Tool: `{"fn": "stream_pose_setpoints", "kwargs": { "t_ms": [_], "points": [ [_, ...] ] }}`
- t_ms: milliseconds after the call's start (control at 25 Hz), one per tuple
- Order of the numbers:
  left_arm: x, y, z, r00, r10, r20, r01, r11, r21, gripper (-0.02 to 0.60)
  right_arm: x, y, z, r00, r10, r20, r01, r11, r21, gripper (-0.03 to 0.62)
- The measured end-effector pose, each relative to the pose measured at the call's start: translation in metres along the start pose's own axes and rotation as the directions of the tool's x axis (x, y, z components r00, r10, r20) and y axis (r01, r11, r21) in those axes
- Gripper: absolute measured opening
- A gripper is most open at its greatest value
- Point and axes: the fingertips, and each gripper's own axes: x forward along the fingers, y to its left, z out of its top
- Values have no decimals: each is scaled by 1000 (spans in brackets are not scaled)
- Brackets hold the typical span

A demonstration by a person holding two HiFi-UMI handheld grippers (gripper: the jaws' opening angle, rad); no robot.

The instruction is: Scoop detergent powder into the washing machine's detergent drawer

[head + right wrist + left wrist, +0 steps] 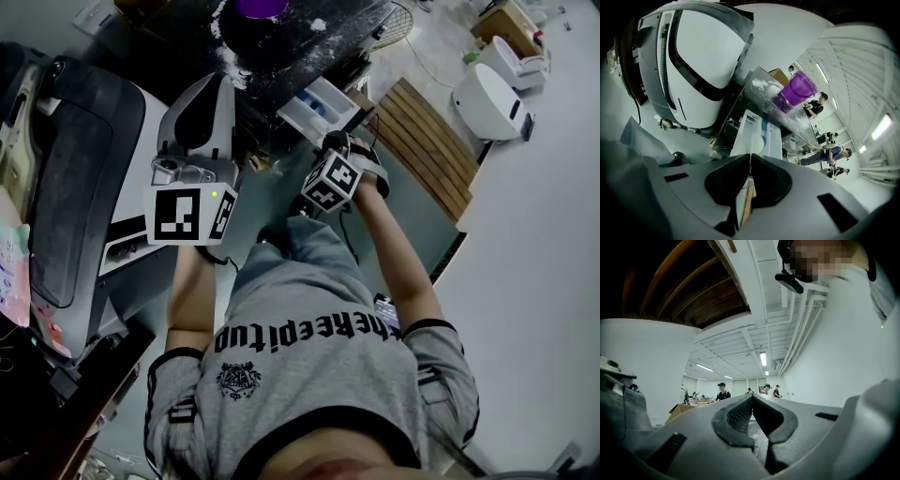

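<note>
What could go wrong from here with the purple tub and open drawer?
1. Loose white powder lies scattered on the dark top beside the purple plastic tub; scooping may spill more.
2. The right gripper, jaws shut on nothing, points at the open white-and-blue detergent drawer and could knock it.

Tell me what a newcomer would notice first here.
A purple container sits on the washing machine's powder-dusted dark top. Just below it, the white-and-blue detergent drawer is pulled out, ahead of the shut, empty right gripper.
</note>
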Motion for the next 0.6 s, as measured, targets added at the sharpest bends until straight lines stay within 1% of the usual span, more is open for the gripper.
{"fn": "stream_pose_setpoints", "kwargs": {
  "t_ms": [80,160,200,280,360,440,600],
  "points": [
    [-1,0,0,1000,-1,1,1,1000,-1,5,0,0,-1,1000,-4,-2,4,1000,-4,8],
    [-1,1,1,1000,-3,3,3,1000,-2,5,0,-1,-1,1000,-1,2,1,1000,25,8],
    [-1,1,1,1000,-4,4,4,1000,-1,5,-1,-1,-1,1000,9,9,-10,998,59,8],
    [-1,1,2,1000,-7,6,7,1000,-1,5,-2,-1,-1,999,43,30,-48,986,161,8],
    [-1,1,3,1000,-12,8,12,1000,-1,5,-4,-1,-1,995,80,57,-93,957,276,8],
    [-1,1,4,1000,-17,11,17,1000,-2,5,-6,-2,-1,991,108,85,-132,917,376,8],
    [3,-2,5,999,-32,16,32,999,-3,5,-12,-9,0,981,129,146,-187,834,519,8]
  ]
}}
